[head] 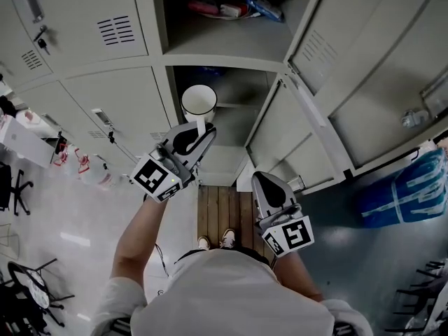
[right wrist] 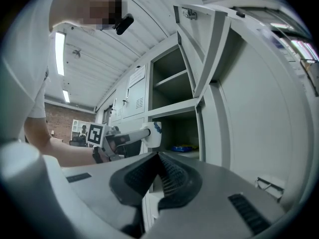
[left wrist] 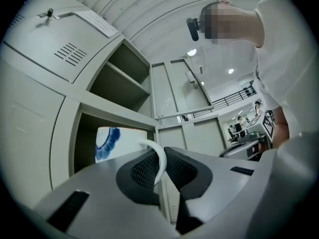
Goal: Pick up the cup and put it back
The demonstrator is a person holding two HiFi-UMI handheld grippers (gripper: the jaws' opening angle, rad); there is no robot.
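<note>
Keep the cup (head: pixel 199 102), gripped by its handle (left wrist: pixel 160 158) in the narrow left tongs (head: pixel 201 130) at the mouth of the open locker compartment (head: pixel 241 126), upright and set it well inside, far from the edge, before releasing; the right tongs (head: pixel 264 182), closed on nothing, wait near right.

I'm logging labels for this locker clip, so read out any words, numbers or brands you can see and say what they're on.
Nothing here reads as legible text.
Label on the upper locker door, left gripper view: print too blurred to read.
Paper sheet on a closed door, right gripper view: too small to read.
Cup: a blue mark, no letters made out.
Marker cubes: black-and-white square patterns, no words.
</note>
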